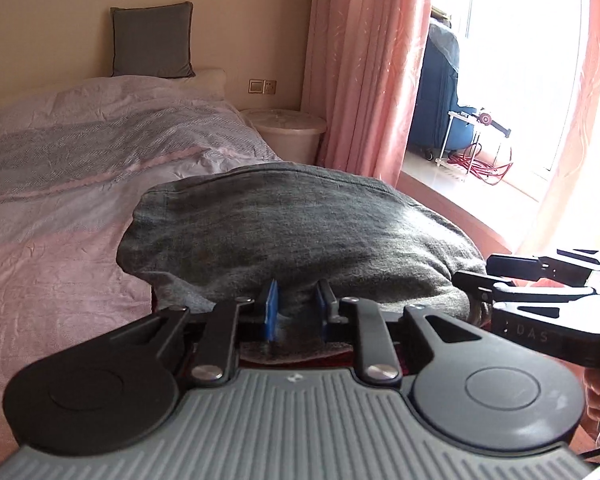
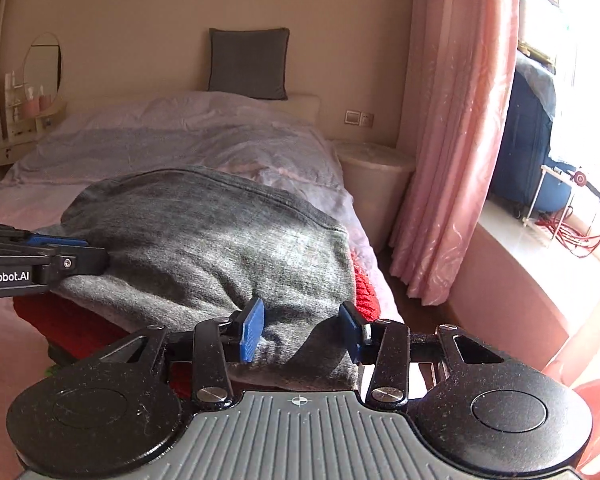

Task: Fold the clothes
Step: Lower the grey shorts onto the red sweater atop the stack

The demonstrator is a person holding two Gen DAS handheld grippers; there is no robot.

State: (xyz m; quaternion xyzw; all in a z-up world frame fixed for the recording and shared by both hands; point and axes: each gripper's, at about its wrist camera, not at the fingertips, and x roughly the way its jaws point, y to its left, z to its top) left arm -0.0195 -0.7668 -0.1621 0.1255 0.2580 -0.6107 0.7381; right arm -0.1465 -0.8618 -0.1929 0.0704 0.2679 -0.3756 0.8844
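Blue pads line the fingers of both grippers, and grey cloth is seen between them in each view. At the lower centre of the left wrist view, the left gripper (image 1: pixel 296 310) is set narrow, with a ridge of the grey garment (image 1: pixel 292 232) pinched between its pads. At the lower centre of the right wrist view, the right gripper (image 2: pixel 302 330) is held wider, and a bunched fold of the same garment (image 2: pixel 220 240) is caught between the pads; whether it is firmly squeezed cannot be told.

Beyond the fingers, the grey garment is seen raised into a rounded hump with a seam along its far edge, over the near end of the bed (image 1: pixel 60 184). Red knitted cloth (image 2: pixel 366 292) is visible beneath it, at its right edge and lower left.

By the look of it, a fold is under way: the near edge is gripped at two points, but no flat, squared bundle is shown. How many folds are already made cannot be judged, since the underside is hidden.
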